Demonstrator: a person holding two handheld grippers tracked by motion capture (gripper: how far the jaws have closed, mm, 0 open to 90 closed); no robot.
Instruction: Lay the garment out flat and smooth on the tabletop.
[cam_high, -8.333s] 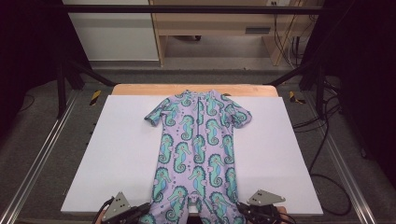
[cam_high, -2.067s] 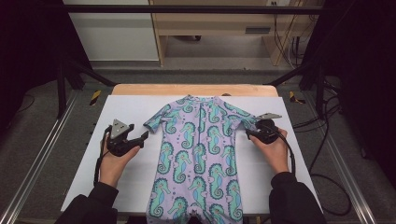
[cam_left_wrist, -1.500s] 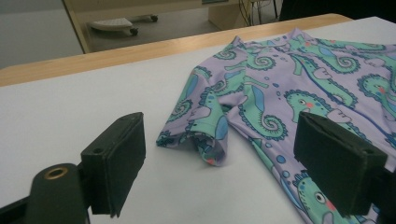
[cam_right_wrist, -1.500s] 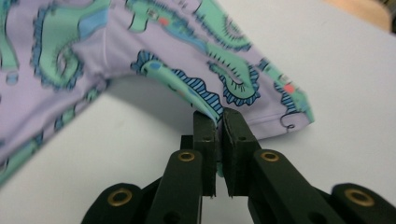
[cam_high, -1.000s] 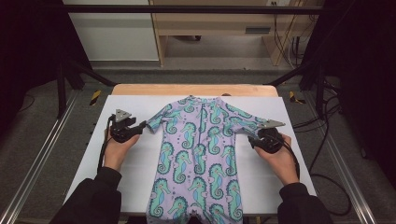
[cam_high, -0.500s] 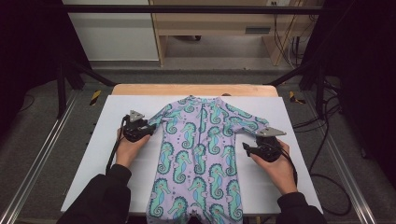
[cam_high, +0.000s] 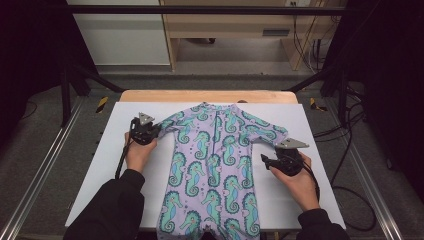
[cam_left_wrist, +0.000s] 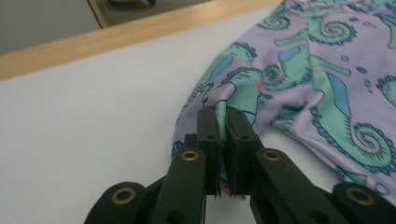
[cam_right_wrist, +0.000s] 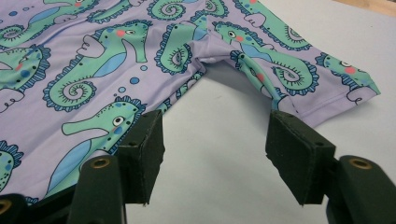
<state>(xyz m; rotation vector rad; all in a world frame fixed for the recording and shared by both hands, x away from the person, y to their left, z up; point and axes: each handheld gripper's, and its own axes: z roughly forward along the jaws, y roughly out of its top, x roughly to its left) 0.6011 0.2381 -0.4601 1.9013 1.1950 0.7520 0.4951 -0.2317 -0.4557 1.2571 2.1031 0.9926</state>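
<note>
no readable txt, labels or nos. anywhere - just seahorse print

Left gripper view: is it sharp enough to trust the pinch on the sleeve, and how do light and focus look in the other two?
Left gripper view: the jaws and the pinched sleeve of the romper are crisp, the far table edge soft. Right gripper view: evenly lit, print sharp, small shadow under the other sleeve. High view: white board bright without glare, surroundings dark, overall slightly soft.
</note>
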